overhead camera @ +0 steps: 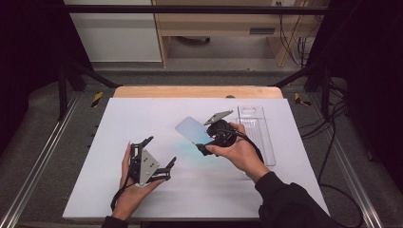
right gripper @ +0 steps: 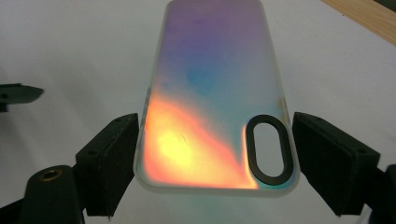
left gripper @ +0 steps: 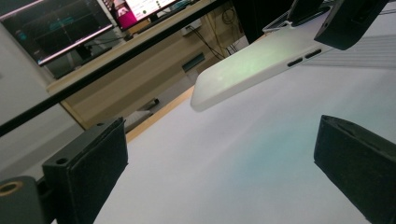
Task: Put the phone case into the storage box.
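A phone case [overhead camera: 192,129] with a shimmering, rainbow-tinted back hangs tilted above the white mat [overhead camera: 138,114], near the middle. My right gripper [overhead camera: 206,137] is shut on its camera-hole end. In the right gripper view the case [right gripper: 210,93] sits between the two black pads [right gripper: 109,163] of that gripper [right gripper: 215,158], each against a long edge. My left gripper [overhead camera: 161,150] is held to the left and nearer, open with nothing in it. In the left gripper view its jaws [left gripper: 219,154] stand wide and look toward the case's pale side [left gripper: 252,70].
A clear plastic tray [overhead camera: 256,133] lies along the mat's right side, just behind the right hand. The wooden table edge [overhead camera: 197,91] runs beyond the mat. Cables [overhead camera: 328,137] trail off to the right, and metal rails [overhead camera: 43,152] flank the table.
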Tool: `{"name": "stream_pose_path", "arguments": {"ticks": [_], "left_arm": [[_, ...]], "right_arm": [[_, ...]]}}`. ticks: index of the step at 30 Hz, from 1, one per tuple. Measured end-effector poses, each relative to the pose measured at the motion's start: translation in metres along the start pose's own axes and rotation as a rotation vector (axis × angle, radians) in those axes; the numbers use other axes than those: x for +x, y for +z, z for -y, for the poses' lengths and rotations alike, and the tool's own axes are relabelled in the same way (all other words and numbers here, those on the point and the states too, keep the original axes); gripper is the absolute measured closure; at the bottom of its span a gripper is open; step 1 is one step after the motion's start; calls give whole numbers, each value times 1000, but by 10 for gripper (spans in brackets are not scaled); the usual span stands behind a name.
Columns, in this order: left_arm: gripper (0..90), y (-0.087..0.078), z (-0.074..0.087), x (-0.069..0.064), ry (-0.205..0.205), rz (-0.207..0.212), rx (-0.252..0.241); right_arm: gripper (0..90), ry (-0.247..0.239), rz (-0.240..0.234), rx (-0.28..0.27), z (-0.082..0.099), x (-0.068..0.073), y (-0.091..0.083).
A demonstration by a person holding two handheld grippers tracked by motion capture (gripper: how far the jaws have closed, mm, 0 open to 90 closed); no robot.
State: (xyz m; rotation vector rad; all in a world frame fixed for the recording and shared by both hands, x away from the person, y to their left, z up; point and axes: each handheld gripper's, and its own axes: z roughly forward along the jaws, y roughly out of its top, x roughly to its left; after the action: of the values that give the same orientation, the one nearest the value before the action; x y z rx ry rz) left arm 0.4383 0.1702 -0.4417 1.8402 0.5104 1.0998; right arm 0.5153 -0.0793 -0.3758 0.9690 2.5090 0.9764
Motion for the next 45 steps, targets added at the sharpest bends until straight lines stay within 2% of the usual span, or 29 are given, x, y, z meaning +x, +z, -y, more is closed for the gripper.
{"name": "stream_pose_path", "arguments": {"ticks": [2,5,6,7,14,17,20,22,25,29,33,45], "left_arm": [[28,5,-1,-2,12,2,-1],[32,16,-4,-7,60,-7,0],[33,16,-4,-7,60,-7,0],[36,19,-5,-9,77,-13,-3],[48,23,-7,-12,100,-30,-18],[49,25,-8,-15,125,-36,-16],[49,25,-8,-16,132,-39,-20],[49,24,-8,-18,153,-41,-12],[52,24,-9,-20,153,-41,-18],[54,24,-8,-21,173,-37,-13],[58,23,-8,-21,168,-42,-16],[86,22,-8,-24,219,-48,-19]], "right_arm": [[179,-4,2,-1,-1,-1,-2],[179,-4,-15,4,-3,-5,-8],[179,-4,-15,4,-3,-5,-8],[179,-12,-21,7,-4,-5,-9],[179,-22,-37,15,-9,0,-10],[179,-41,-51,22,-11,4,-10],[179,-40,-58,25,-11,5,-10],[179,-41,-65,26,-10,5,-8],[179,-45,-66,28,-9,6,-7],[179,-48,-72,26,-10,9,-6],[179,-53,-76,27,-12,12,-6],[179,-63,-101,36,-15,19,-7]]}}
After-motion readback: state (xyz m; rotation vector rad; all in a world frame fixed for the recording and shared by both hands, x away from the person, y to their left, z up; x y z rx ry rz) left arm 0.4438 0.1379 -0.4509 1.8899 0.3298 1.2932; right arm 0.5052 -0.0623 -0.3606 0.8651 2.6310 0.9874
